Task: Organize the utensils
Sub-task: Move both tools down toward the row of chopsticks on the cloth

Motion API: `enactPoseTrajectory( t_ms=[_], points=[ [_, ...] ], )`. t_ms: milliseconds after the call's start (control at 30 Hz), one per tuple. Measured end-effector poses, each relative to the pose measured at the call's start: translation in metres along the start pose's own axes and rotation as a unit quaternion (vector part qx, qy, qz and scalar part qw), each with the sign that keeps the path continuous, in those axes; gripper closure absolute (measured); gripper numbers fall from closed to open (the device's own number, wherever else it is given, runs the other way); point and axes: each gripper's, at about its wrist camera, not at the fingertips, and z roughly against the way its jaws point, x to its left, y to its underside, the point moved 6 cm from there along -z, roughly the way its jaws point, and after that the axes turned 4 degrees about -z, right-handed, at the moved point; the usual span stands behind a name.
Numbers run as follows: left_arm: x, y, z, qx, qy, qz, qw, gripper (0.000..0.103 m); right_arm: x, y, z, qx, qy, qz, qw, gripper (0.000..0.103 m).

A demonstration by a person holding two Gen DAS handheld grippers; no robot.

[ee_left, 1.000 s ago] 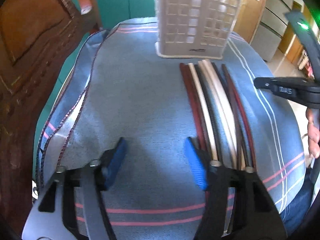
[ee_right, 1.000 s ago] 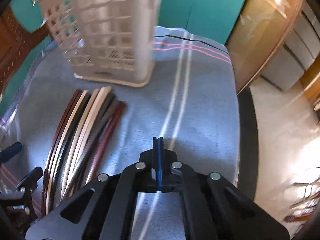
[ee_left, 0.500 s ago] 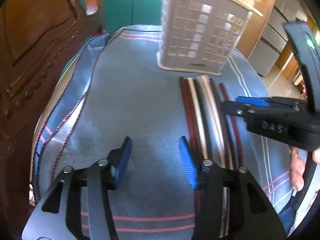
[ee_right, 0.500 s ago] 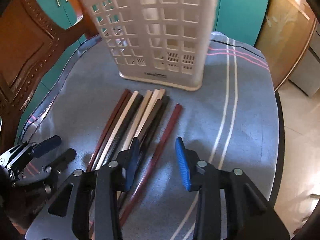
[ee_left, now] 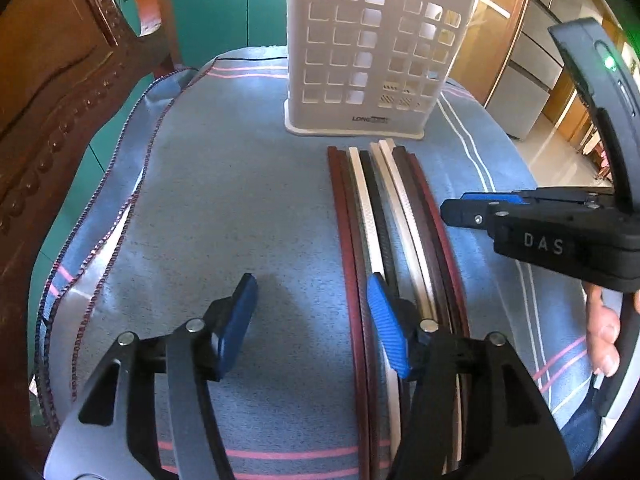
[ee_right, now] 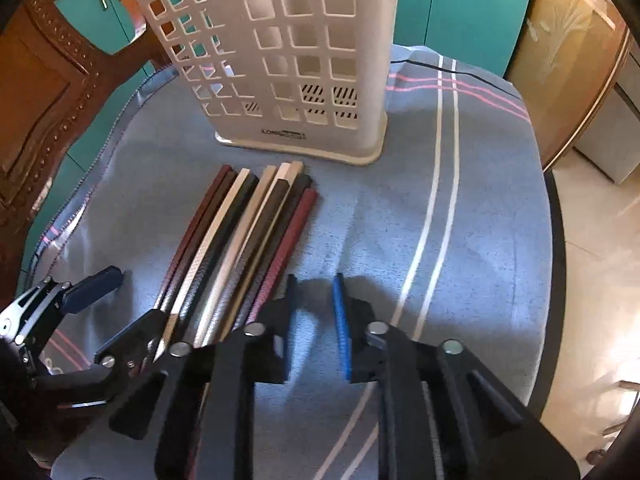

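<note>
Several long chopsticks (ee_left: 384, 220) (ee_right: 248, 240), dark red, cream and black, lie side by side on the cloth in front of a white lattice utensil holder (ee_left: 372, 52) (ee_right: 304, 60), which stands upright. My left gripper (ee_left: 312, 292) (ee_right: 124, 304) hovers low over bare cloth; its jaws are opening, its right finger sits over the bundle's left sticks, and nothing is between them. My right gripper (ee_right: 315, 284) (ee_left: 460, 206) points down just right of the outermost dark red stick. Its jaws are closing with only cloth between them.
A blue-grey striped cloth (ee_left: 224, 200) covers the table. A carved wooden chair (ee_left: 60, 80) stands close on the left. The table edge drops to a tiled floor (ee_right: 592, 200) on the right. A person's hand (ee_left: 604, 328) holds the right gripper's handle.
The right gripper, shut a second ago, swung left toward the chopsticks and opened wide, and now stands narrower. The left gripper drew back a little from the holder, and its jaws widened slightly.
</note>
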Motion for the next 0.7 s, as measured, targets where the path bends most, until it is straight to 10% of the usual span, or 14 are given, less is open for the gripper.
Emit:
enactPoseTrajectory(
  t_ms=[333, 700],
  points=[
    [0.022, -0.002, 0.005, -0.004, 0.014, 0.050, 0.9986, 0.052, 0.020, 0.010, -0.009, -0.013, 0.023, 0.016, 1.000, 0.075],
    [0.009, 0.000, -0.005, 0.000, -0.035, -0.003, 0.9994, 0.048, 0.037, 0.003, -0.009, -0.022, 0.012, 0.024, 0.999, 0.069]
  ],
)
